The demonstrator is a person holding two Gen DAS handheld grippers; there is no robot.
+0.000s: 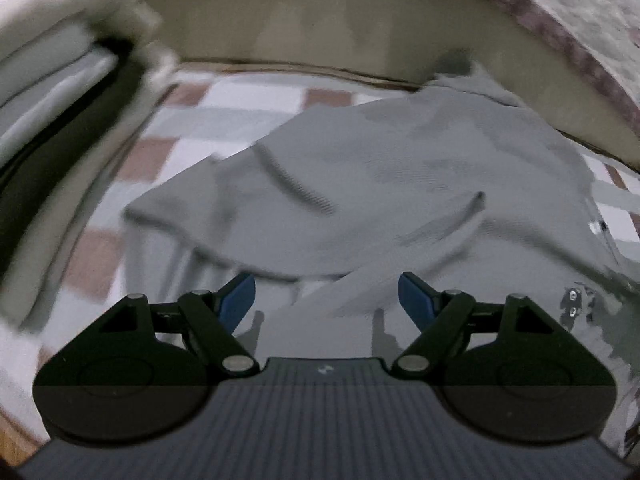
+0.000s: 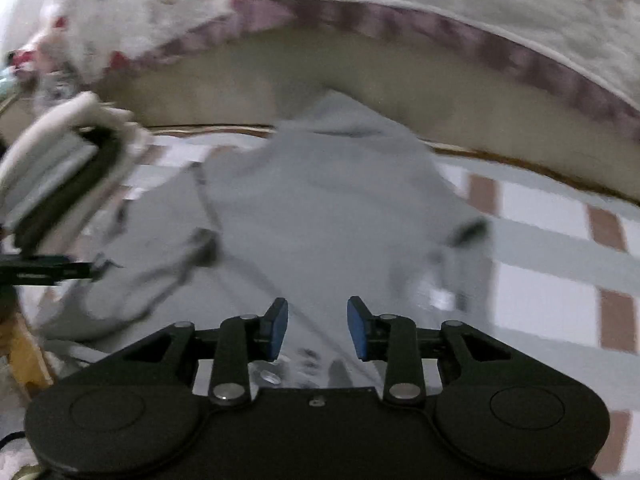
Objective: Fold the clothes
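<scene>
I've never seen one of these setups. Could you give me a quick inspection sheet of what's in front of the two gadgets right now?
Surface: checked sheet, white, grey and brown squares.
Job's things: grey garment lying crumpled and spread on it, not folded yet.
Clutter: folded clothes stack at far left.
Grippers: left hand-held gripper open, empty; right hand-held gripper open, empty, both above the garment.
Cables: nothing seen.
Surroundings: beige ledge behind; patterned cover over it.

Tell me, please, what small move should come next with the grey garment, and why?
Probably lower the left gripper onto the near edge of the grey garment and close on it: both it and the right gripper are open and empty, and the garment lies rumpled, unfolded, on the checked sheet.
</scene>
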